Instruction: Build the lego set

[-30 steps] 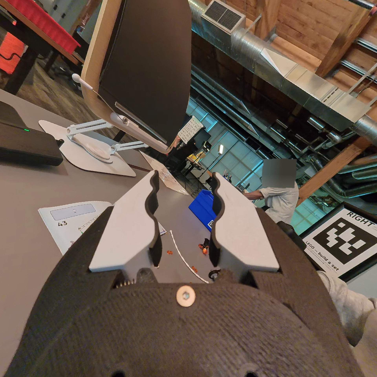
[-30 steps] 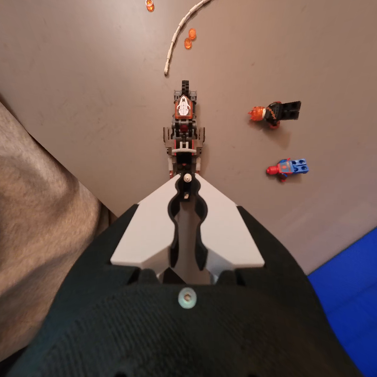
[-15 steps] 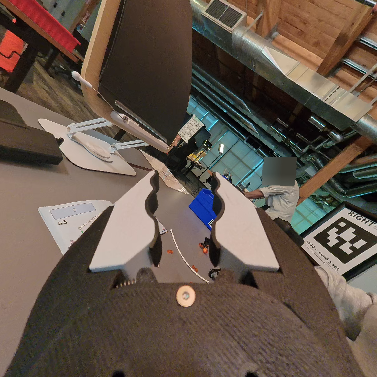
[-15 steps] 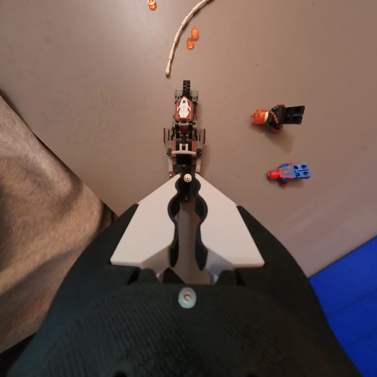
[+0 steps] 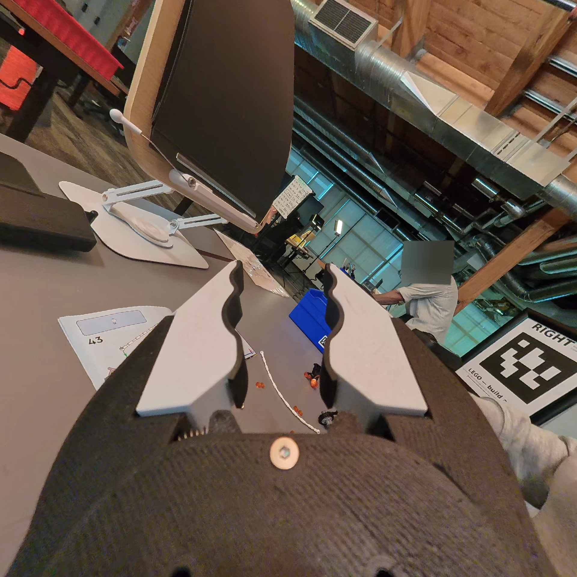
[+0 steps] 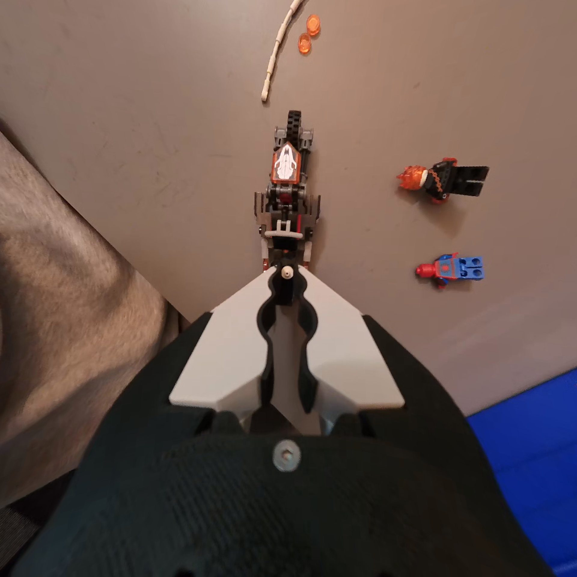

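- Left gripper (image 5: 282,315): jaws spread wide, nothing between them; held above the grey table (image 5: 56,281), tilted up toward the room.
- Right gripper (image 6: 286,276): jaws pinched on the near end of the lego motorcycle (image 6: 288,199), a small white peg showing at the tips. The bike lies lengthwise, black front wheel at the far end, near the table's near edge.
- Step in hand, by my reading: steady the bike so the next part can go on. Advice: keep the right grip firm and level and the bike pressed to the table; bring the left in low to fetch the white chain (image 6: 278,53), which lies just beyond the front wheel, apart from it.
- Loose parts: two orange round studs (image 6: 309,34) just right of the chain; flame-headed minifigure (image 6: 443,179) and red-and-blue minifigure (image 6: 449,270) well right of the bike.
- Left wrist view only: instruction booklet (image 5: 103,337) open at left, tablet on a white stand (image 5: 224,103) far left, blue bin (image 5: 312,312), seated person far right.
- Right wrist view only: the grasp itself and the whole bike; the left wrist view shows just a wheel past its right finger.
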Tool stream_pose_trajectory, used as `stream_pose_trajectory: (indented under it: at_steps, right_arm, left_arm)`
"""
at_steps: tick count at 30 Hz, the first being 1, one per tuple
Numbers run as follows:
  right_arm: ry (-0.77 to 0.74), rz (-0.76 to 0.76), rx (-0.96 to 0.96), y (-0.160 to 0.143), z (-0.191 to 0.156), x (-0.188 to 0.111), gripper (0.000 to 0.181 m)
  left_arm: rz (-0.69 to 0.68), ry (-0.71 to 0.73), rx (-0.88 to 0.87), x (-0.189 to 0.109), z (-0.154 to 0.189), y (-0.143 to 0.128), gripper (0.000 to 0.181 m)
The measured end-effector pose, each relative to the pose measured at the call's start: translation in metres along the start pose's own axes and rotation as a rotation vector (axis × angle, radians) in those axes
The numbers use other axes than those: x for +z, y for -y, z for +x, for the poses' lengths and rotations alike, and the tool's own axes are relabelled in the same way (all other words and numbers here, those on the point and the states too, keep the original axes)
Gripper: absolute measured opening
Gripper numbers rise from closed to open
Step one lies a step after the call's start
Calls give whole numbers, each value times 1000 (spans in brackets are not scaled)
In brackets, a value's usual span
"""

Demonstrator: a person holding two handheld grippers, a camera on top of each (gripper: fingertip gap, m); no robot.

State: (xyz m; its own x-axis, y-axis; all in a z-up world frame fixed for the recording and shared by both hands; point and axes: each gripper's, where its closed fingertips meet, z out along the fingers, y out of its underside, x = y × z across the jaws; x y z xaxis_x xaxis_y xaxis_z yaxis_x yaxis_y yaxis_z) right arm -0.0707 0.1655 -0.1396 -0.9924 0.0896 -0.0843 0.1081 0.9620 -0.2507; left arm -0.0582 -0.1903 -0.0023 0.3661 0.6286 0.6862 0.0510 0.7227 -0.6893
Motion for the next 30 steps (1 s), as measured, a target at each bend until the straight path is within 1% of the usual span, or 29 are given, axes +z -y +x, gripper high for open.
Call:
stream_pose_trajectory:
  at_steps: [10,18,30]
  right_arm:
    - [37,-29,-4,0,0,1,5]
    - [61,-8,12,-2,1,1,4]
    - [19,19,-6,-3,-2,0,4]
  left_arm:
    - [0,-1,-1,0,0,0,50]
    - [1,-3,-3,0,0,0,50]
    - [2,3,0,-1,-1,0,50]
